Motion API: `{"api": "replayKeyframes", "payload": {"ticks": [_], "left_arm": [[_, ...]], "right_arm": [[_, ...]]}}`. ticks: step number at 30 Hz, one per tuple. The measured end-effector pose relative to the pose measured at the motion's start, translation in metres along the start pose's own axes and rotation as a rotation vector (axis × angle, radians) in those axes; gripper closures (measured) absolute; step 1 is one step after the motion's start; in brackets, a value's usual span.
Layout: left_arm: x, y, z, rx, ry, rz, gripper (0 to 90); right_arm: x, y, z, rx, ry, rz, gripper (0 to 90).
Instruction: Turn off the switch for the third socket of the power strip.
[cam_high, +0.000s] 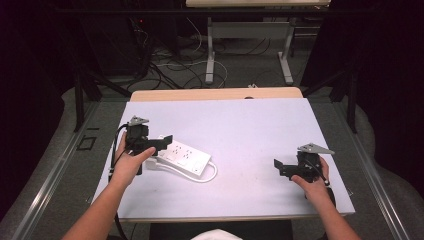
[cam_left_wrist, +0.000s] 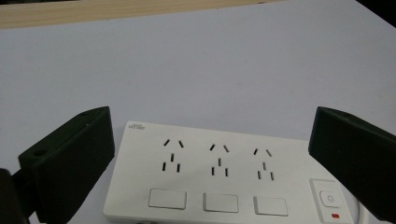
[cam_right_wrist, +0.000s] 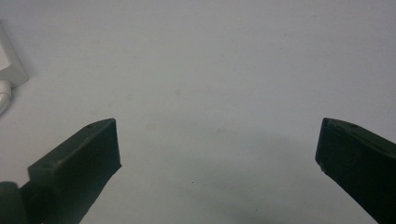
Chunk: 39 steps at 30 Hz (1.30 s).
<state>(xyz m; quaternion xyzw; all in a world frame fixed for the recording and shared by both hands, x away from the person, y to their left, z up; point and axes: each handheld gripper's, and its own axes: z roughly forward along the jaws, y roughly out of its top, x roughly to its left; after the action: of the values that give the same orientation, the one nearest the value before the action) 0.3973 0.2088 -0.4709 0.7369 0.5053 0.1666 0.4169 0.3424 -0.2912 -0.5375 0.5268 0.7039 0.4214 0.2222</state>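
Here, your left claw (cam_high: 167, 140) stands wide apart and holds nothing, and in the left gripper view its two black jaws frame the white power strip (cam_left_wrist: 224, 179) from either side without touching it. The strip lies flat on the pale counter (cam_high: 250, 130), toward the left half, with its white cable (cam_high: 212, 172) curling out from the end nearer to the middle of the counter. Your right claw (cam_high: 278, 165) is also spread wide and empty, well apart from the strip, above a bare part of the counter; in the right gripper view a corner of the strip and a bit of its cable are seen at the left edge. I judge the strip to be a rigid plastic body, not heavy and not fragile, but its shell looks smooth, so it may slip or turn between hard jaws if you hold it near one end. The better place, I think, is across the narrow width, near the middle of its length, with the jaws on the two long side walls. Try not to press on the row of three switches (cam_left_wrist: 219, 201) or on the power button (cam_left_wrist: 329, 199) at the end. The cable is soft and will drag behind, so expect a small pull from that side when the strip moves.
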Motion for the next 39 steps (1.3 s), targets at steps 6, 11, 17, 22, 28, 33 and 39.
{"api": "replayKeyframes", "payload": {"ticks": [6, 11, 17, 22, 28, 33, 39], "left_arm": [[-0.003, -0.006, -0.006, -0.013, -0.004, 0.010, 0.4], [-0.005, -0.011, -0.013, -0.021, -0.011, 0.031, 0.4], [-0.005, -0.017, -0.022, -0.037, -0.013, 0.039, 0.4], [-0.003, -0.024, -0.027, -0.051, -0.018, 0.021, 1.3], [0.001, -0.035, -0.028, -0.064, -0.017, 0.007, 1.3], [0.006, -0.045, -0.030, -0.077, -0.022, -0.012, 1.2], [0.010, -0.058, -0.032, -0.075, -0.026, -0.033, 0.4]], "right_arm": [[0.001, 0.000, 0.001, -0.007, -0.007, 0.001, 0.0], [0.000, 0.000, 0.000, 0.000, 0.000, 0.002, 0.0], [0.000, 0.000, 0.000, -0.002, 0.000, -0.001, 0.0], [0.000, 0.000, 0.000, -0.002, -0.004, 0.001, 0.0], [0.000, 0.000, 0.000, 0.002, 0.001, 0.003, 0.0], [0.000, 0.000, 0.000, 0.003, 0.000, 0.008, 0.0], [0.000, 0.000, 0.000, 0.005, -0.002, 0.009, 0.0]]}}
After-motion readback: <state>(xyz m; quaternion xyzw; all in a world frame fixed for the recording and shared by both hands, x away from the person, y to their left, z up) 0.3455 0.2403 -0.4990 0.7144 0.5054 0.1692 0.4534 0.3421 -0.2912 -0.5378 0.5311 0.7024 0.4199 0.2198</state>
